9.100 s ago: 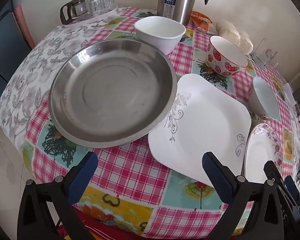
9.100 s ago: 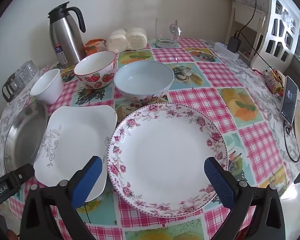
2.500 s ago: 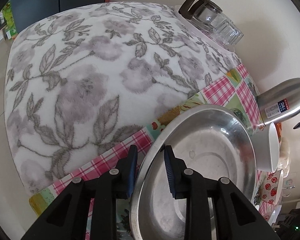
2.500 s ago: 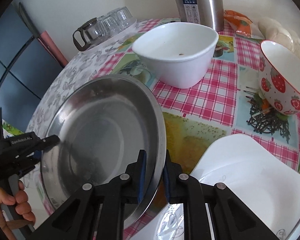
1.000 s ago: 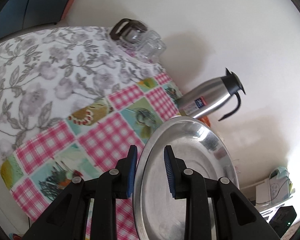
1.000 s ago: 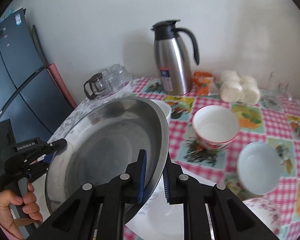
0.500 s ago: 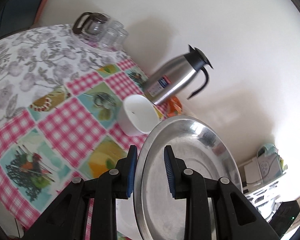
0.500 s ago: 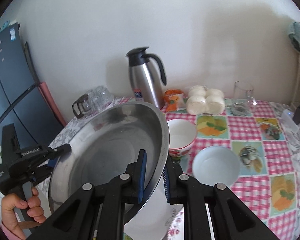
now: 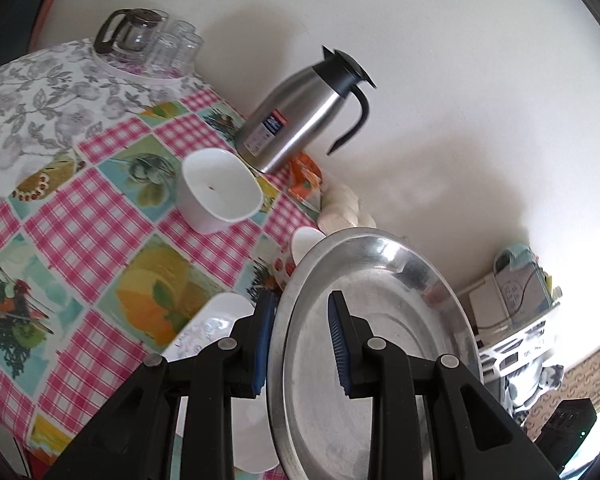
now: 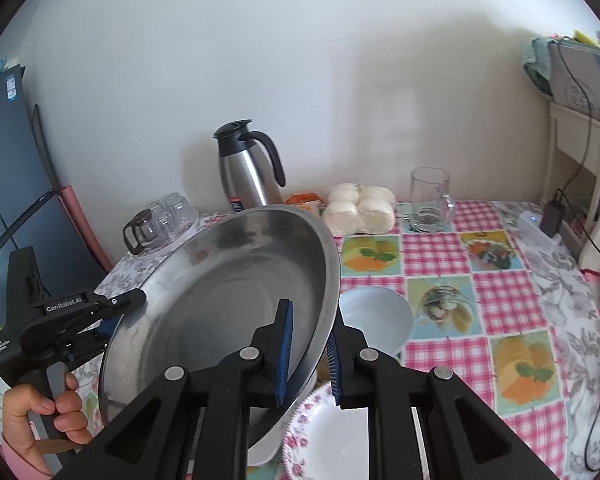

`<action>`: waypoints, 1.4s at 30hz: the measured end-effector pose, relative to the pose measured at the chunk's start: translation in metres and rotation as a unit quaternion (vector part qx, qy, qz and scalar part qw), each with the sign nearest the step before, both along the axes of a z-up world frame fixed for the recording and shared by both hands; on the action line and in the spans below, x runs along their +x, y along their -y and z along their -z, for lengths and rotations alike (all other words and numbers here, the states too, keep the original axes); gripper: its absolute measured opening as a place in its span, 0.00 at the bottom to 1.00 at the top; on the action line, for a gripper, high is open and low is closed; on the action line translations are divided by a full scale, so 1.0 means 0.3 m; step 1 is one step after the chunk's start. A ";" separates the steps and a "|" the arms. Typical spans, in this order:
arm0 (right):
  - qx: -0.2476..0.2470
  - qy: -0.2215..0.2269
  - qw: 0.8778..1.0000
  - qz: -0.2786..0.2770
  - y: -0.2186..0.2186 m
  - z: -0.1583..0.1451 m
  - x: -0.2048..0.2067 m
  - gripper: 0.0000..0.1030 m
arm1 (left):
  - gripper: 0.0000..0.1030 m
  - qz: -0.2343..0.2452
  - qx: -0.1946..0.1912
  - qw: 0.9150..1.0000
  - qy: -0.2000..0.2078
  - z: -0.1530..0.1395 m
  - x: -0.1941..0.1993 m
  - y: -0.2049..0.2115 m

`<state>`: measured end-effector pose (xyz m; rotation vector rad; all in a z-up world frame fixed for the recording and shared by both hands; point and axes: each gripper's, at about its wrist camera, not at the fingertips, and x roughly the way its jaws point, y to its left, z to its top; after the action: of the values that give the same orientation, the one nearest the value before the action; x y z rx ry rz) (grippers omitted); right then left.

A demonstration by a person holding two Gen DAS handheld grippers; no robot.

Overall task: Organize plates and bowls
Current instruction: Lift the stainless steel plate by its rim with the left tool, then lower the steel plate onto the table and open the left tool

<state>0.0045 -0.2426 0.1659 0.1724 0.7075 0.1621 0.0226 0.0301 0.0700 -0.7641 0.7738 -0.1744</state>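
A large steel plate [image 10: 220,304] hangs tilted in the air above the table, carried by both grippers. My right gripper [image 10: 309,332] is shut on its right rim, and my left gripper [image 10: 120,312] is shut on the opposite rim, with a hand [image 10: 40,412] on its handle. In the left wrist view the steel plate [image 9: 380,340] sits between the pads of the left gripper [image 9: 300,312]. Below lie a white square plate [image 9: 212,328], a floral plate [image 10: 332,432], a pale blue bowl [image 10: 376,316], a white square bowl [image 9: 220,192] and a strawberry bowl [image 9: 292,256].
A steel thermos [image 10: 248,172], a glass pitcher with glasses [image 10: 156,224], a bag of buns [image 10: 360,208] and a glass mug [image 10: 430,200] stand along the wall. A charger and cables [image 10: 548,216] lie at the right edge of the checked tablecloth [image 10: 500,300].
Both grippers have carried the steel plate up and to the right across the table, from over the left side to above the white square plate and the floral plate. Both grips are unchanged.
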 end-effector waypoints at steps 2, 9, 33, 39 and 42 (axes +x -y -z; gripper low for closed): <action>0.001 -0.002 1.000 0.007 0.020 0.007 -0.015 0.18 | 0.27 0.006 0.004 1.000 -0.001 0.001 -0.001 0.018; 0.007 -0.015 1.000 0.012 0.042 0.040 -0.024 0.18 | 0.27 0.010 0.006 1.000 -0.019 0.030 0.003 0.016; -0.016 -0.131 0.991 -0.037 -0.090 0.300 0.085 0.19 | 0.27 -0.034 0.016 0.991 -0.128 0.191 0.030 -0.114; -0.017 -0.150 0.988 -0.041 -0.105 0.339 0.101 0.19 | 0.27 -0.039 0.032 0.988 -0.147 0.218 0.038 -0.117; -0.020 -0.158 0.986 -0.043 -0.110 0.357 0.108 0.19 | 0.27 -0.039 0.038 0.986 -0.155 0.231 0.042 -0.117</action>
<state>0.0369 -0.2097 0.0589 0.1309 1.0338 0.2056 0.0352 0.0651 0.0006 -0.7559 1.0366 0.0461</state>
